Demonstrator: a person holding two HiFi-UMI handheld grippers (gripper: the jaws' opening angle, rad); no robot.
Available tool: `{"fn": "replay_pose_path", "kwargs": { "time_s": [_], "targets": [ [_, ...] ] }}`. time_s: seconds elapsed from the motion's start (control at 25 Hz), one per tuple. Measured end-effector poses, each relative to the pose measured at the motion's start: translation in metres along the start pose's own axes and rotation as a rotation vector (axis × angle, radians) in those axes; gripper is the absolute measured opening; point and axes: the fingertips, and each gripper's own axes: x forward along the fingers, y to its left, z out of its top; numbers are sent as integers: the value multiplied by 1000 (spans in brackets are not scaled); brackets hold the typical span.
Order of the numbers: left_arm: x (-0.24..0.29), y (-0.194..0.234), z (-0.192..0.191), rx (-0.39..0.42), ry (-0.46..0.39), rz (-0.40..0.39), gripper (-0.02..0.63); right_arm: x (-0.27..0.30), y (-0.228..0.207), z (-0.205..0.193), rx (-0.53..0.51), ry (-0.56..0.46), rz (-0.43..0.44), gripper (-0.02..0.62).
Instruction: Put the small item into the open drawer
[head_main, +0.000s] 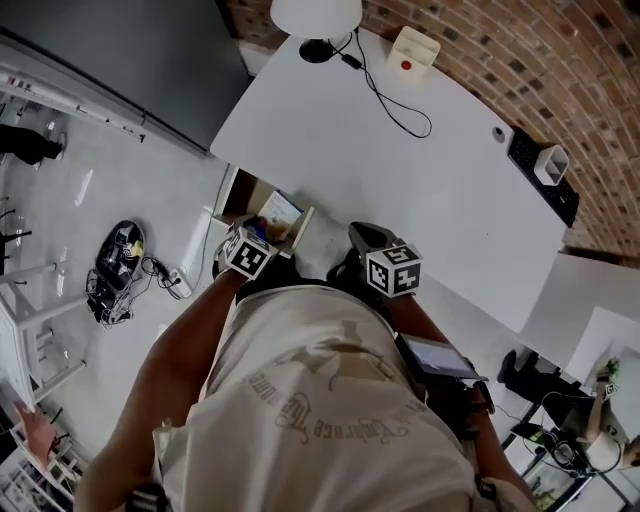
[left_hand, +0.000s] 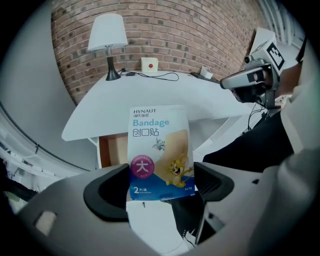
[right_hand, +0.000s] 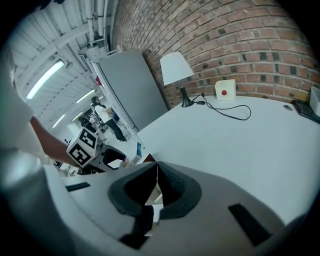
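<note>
Left hand-held gripper with small box at open drawer, right hand-held gripper alongside, white table

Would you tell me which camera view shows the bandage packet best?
The left gripper view: the bandage packet fills the centre, label readable, clamped in the left gripper. The head view shows only a small part of it; the right gripper view, a distant sliver.
</note>
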Motion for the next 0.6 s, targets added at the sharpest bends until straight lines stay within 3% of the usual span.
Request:
{"fn": "replay_pose_path", "kwargs": {
  "time_s": [0.6],
  "targets": [
    [-1,37,-87,63,57,-55,396,35,61,-39,72,24,-71,6]
  ]
}}
